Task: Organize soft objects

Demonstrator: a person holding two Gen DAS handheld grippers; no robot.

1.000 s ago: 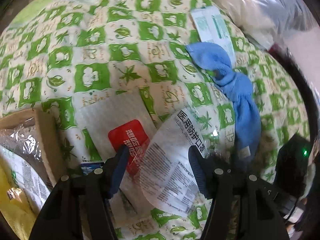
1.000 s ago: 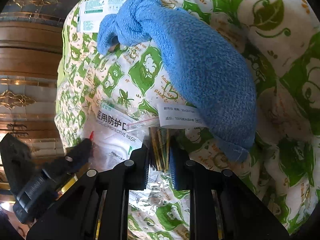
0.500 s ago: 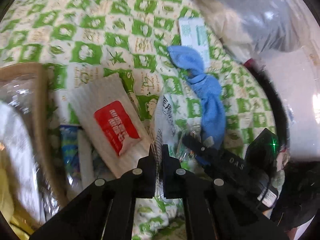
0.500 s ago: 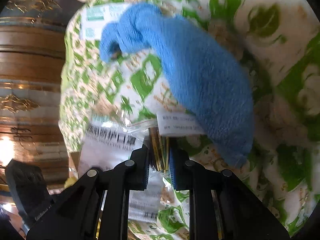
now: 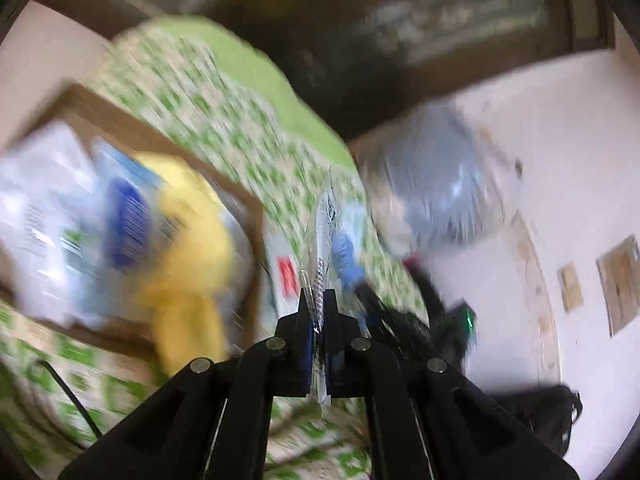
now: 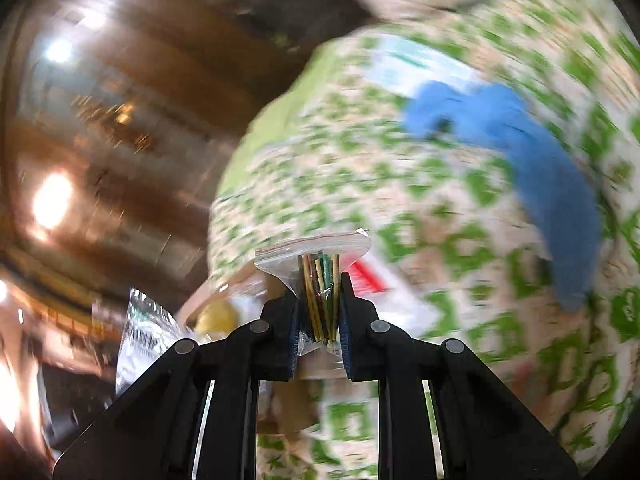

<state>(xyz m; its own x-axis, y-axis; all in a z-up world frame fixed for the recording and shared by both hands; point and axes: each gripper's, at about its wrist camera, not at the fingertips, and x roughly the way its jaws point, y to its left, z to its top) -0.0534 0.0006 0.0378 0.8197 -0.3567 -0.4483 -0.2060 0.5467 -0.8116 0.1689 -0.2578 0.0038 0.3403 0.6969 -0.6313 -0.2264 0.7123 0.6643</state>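
My left gripper is shut on the clear mask packet, held edge-on above the green-patterned bedspread. The same packet shows at the lower left of the right wrist view. My right gripper is shut on a small clear zip bag of thin sticks, lifted off the bedspread. A blue towel lies on the bedspread to the right; it also shows in the left wrist view. Both views are motion-blurred.
An open cardboard box holding a yellow item and plastic packets sits at left. A white pack with a red label lies by the box. A white-green packet lies beyond the towel. Dark wood furniture stands behind.
Both grippers have lifted and swung away from the bedspread, each carrying its packet. The left view now takes in the box and the wall; the towel stays on the bed.
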